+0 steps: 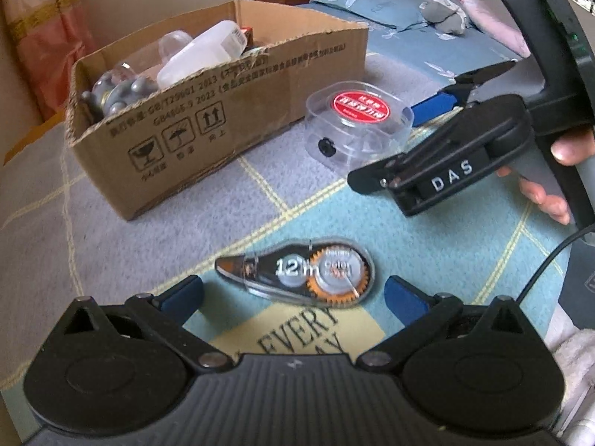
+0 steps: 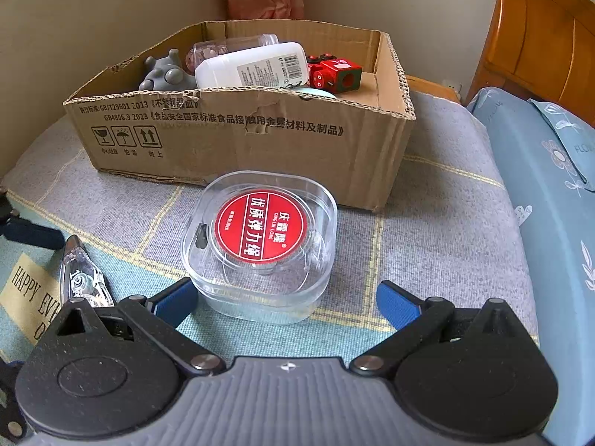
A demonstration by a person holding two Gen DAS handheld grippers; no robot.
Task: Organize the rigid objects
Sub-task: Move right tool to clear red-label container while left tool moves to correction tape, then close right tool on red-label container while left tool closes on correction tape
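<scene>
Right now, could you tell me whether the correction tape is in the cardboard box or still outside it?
Outside. The correction tape lies flat on the blanket, in front of the cardboard box, apart from it.

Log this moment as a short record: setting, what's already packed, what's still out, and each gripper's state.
setting: cardboard box on a checked blanket
in box: white bottle, grey knobbed toy, red block toy
still out: correction tape, clear case with red label
left gripper: jaws open, either side of the correction tape, not touching
right gripper: jaws open, near side of the clear case between them, no grip
</scene>
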